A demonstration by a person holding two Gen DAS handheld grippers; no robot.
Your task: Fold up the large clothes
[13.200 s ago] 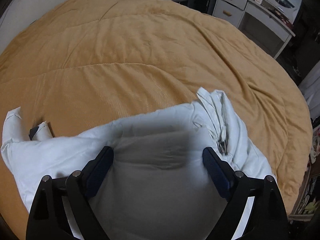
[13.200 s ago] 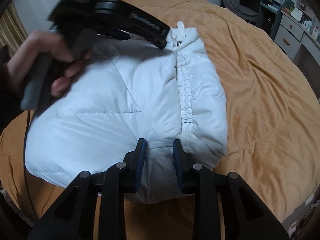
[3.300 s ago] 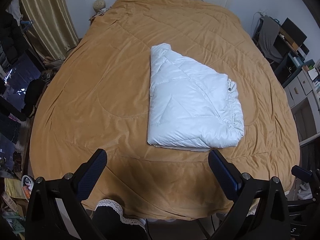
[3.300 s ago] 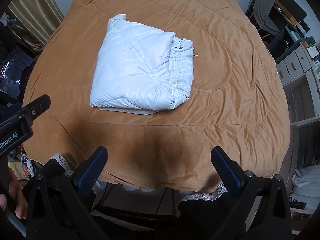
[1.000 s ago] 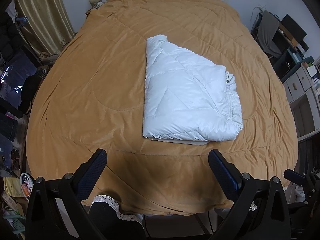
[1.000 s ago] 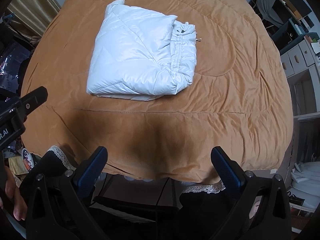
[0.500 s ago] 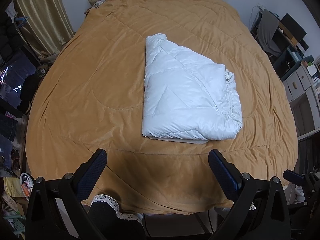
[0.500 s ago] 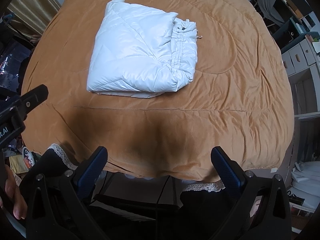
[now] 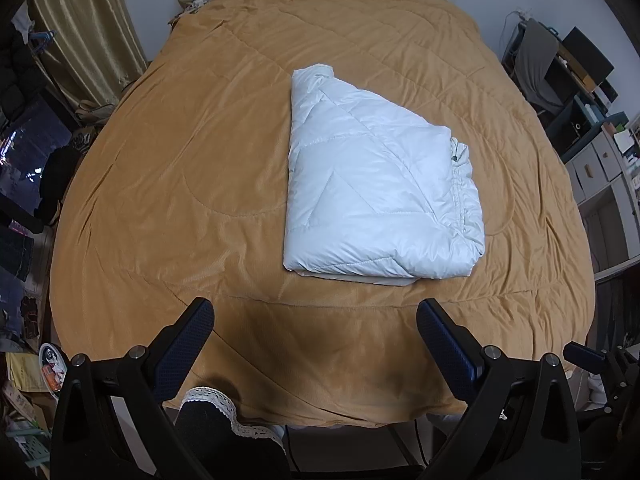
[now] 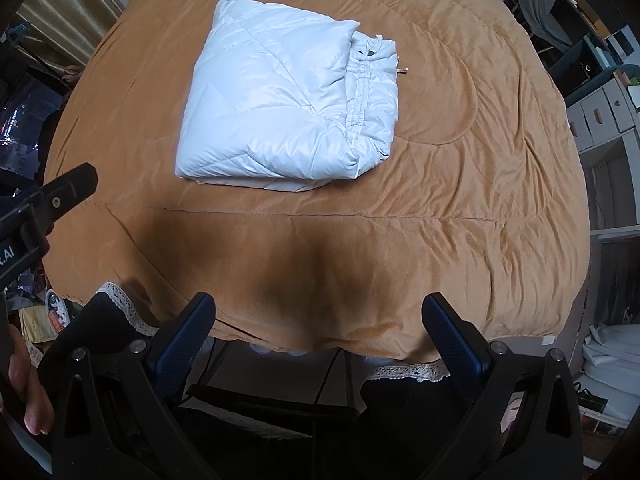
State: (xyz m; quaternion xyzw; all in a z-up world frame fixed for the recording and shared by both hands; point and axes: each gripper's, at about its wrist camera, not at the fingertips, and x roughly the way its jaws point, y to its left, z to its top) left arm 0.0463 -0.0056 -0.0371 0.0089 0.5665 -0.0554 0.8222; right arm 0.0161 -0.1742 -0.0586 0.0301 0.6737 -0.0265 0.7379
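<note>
Both gripper bodies are cut off by the lower frame edges; only the fingers and linkages are seen. The left gripper [image 9: 314, 320] is held with jaws spread wide, nothing between them, above the foot edge of the bed; the right gripper [image 10: 318, 316] is likewise wide open and empty. In the right wrist view the left gripper's body is partly visible at the left edge, with a few fingertips of the hand [image 10: 28, 396] on it; the rest of that hand is out of frame. Under the bed edge, cables and dark shapes are seen but can't be made out. A lace trim [image 10: 120, 304] hangs below the quilt hem. A dark shadow is cast on the near strip of the orange quilt [image 9: 168, 184]. Past that, the folded white down jacket [image 9: 372, 192] lies flat on the quilt, roughly mid-bed and well apart from both grippers; its inner layers are hidden, only a cream edge showing at the near fold. Its gathered zipper edge [image 10: 362, 92] faces right, with a small zipper pull [image 10: 403, 70] lying on the quilt beside it. Bare quilt surrounds the jacket on all sides. At the far right, a drawer unit [image 9: 600, 164] and desk clutter stand off the bed; curtains [image 9: 84, 28] hang far left.
</note>
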